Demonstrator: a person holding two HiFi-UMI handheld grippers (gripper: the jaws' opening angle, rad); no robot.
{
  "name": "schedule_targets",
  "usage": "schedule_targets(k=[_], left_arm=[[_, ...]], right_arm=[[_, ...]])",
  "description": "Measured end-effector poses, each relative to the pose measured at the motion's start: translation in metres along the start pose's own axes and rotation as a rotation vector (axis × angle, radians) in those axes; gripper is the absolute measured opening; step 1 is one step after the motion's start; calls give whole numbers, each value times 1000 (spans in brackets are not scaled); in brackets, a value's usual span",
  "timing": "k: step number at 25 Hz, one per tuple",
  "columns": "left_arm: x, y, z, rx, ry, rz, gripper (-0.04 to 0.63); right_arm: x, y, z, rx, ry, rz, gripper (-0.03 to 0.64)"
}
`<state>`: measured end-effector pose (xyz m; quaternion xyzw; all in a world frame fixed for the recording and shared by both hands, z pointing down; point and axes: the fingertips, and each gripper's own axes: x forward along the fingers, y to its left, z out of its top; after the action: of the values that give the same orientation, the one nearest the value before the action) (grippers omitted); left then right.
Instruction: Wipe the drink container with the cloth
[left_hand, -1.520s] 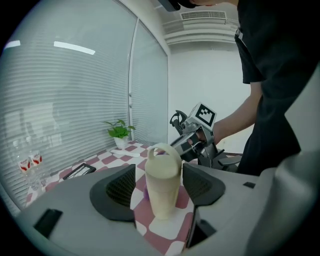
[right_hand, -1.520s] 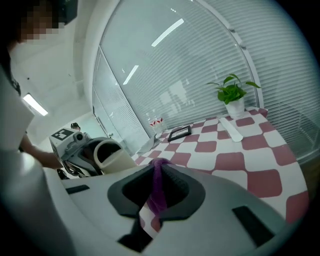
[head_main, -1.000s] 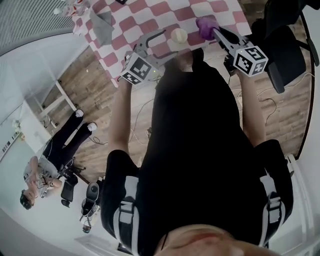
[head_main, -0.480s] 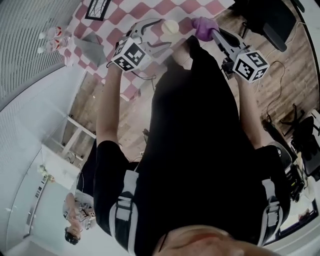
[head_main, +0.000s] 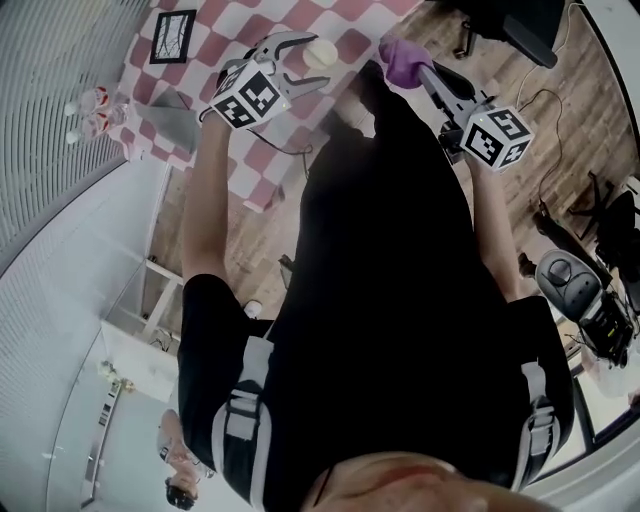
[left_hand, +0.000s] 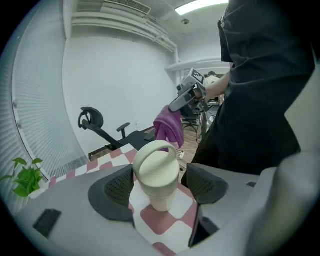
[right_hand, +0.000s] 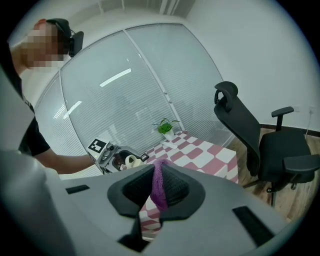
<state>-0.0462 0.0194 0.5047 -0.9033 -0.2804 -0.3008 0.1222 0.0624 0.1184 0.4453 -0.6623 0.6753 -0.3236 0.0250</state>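
A cream drink container (left_hand: 156, 177) with a loop handle on its lid stands on the pink-and-white checked table (left_hand: 160, 220). My left gripper (left_hand: 157, 187) is open around it, one pad on each side, and a thin gap shows at the right pad. In the head view the container (head_main: 320, 52) sits at the tips of the left gripper (head_main: 313, 60). My right gripper (right_hand: 159, 187) is shut on a purple cloth (right_hand: 160, 192) that hangs down between its pads. That cloth (head_main: 402, 60) hangs in the air to the right of the container, apart from it.
A black office chair (right_hand: 255, 145) stands beyond the table's far corner. A small potted plant (right_hand: 166, 128) sits at the table's window end. A black picture frame (head_main: 172, 35), a grey folded thing (head_main: 165, 120) and small bottles (head_main: 90, 110) lie further along. Another person (head_main: 180, 470) stands behind.
The head view has swung, so the table sits further up and left. The container stays between the left jaws. The right gripper still grips the cloth beside it.
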Motion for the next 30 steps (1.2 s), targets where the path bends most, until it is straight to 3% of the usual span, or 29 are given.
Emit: schedule_targets(k=[5,8,14,21,25,30], left_arm=[[0,4,-4,65,41,-49,350],[0,4,-5,91,59,-53,293],[-2,3,-2,62,49,-61,288],[-10,17,4,-164,-20,36,285],[-15,22,2,-334,-124,127,279],[-22,35,-8,-490,-185,255,275]], right_arm=[[-1,4,-6,11,-4,-13,57],[-1,5,-5,18,-14,-11,56],[0,8,-4,17,-20,-6,57],[4,14,-1,11,-23,27,56],[10,20,5,-2,-20,64,57],[31,25,12,-26,0,122,56]])
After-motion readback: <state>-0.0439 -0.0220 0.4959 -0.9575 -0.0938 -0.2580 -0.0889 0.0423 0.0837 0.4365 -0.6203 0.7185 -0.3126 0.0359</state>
